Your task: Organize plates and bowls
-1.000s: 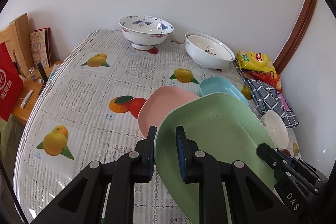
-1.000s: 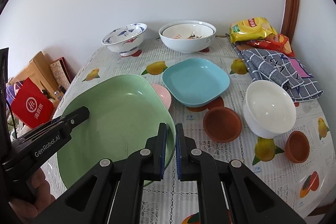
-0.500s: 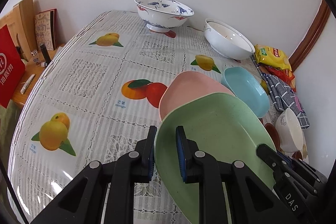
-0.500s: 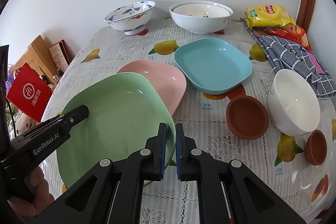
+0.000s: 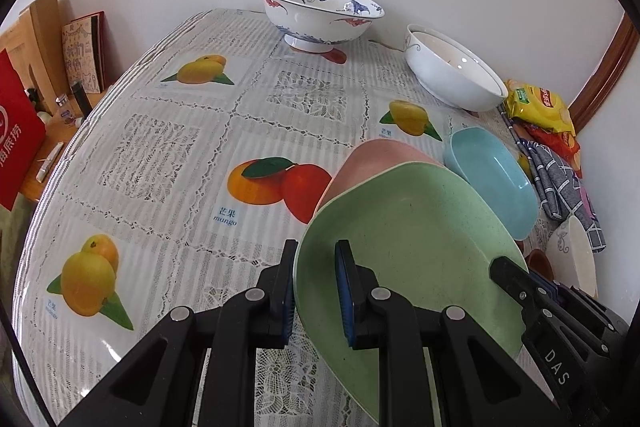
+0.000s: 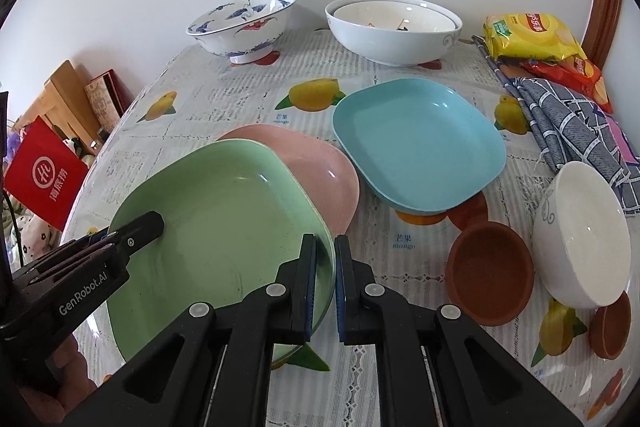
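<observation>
- Green plate (image 6: 208, 227) is carried between both tools: the left hand-held gripper (image 5: 316, 291) clamps one rim and the right hand-held gripper (image 6: 325, 283) pinches the opposite rim, which keeps it steady above the tabletop (image 5: 168, 147).
- Its far edge overlaps the pink plate (image 6: 316, 163), probably to be stacked there.
- Beside lies the blue plate (image 6: 420, 147).
- Farthest, two large bowls (image 6: 394, 27) sit nested by the wall.

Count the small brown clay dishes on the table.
2. One small brown clay dish sits before the blue square plate; the other lies by the white bowl. More may be hidden.
</observation>
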Demonstrator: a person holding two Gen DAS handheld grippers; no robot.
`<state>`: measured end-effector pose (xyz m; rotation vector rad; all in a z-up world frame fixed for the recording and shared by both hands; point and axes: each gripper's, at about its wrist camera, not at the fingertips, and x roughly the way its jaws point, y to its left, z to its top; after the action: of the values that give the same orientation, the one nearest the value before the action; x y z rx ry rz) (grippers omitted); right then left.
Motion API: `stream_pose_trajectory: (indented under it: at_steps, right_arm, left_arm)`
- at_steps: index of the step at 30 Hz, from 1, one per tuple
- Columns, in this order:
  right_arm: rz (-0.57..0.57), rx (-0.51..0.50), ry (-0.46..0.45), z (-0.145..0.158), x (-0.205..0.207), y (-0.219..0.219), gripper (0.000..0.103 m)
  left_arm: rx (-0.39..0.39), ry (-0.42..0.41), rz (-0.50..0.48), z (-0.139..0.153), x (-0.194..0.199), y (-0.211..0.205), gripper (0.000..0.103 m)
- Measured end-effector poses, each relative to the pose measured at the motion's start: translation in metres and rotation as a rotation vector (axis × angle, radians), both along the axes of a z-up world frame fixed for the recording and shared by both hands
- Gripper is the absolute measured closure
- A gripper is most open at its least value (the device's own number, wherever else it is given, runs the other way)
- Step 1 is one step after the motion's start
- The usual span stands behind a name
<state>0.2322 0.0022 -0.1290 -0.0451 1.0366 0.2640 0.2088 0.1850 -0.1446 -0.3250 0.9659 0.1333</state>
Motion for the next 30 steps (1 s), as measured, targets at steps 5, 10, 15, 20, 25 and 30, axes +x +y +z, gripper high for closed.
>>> stream_pose_trajectory:
  at_steps: [5,10,15,20,25,30]
  right_arm:
    - [0.007,-0.007,0.009,-0.008,0.011,0.001,0.093]
    - [0.014,-0.016,0.007,-0.012,0.023,0.001,0.092]
    - [0.022,-0.015,-0.02,-0.011,0.032,0.001,0.092]
    - [0.039,-0.018,-0.03,-0.013,0.043,0.004,0.092]
    - [0.06,-0.024,-0.044,-0.016,0.051,0.008,0.091]
    - [0.082,-0.026,-0.059,-0.018,0.055,0.009,0.089]
  left_arm:
    - [0.003,0.008,-0.006,-0.004,0.011,0.0,0.085]
    - [0.012,0.012,-0.005,-0.007,0.018,-0.003,0.085]
    - [0.011,0.011,-0.004,-0.009,0.024,-0.003,0.085]
    - [0.019,0.015,0.001,-0.011,0.028,-0.003,0.085]
    - [0.019,0.017,0.002,-0.012,0.031,-0.002,0.085]
    - [0.018,0.017,0.004,-0.012,0.032,-0.002,0.085]
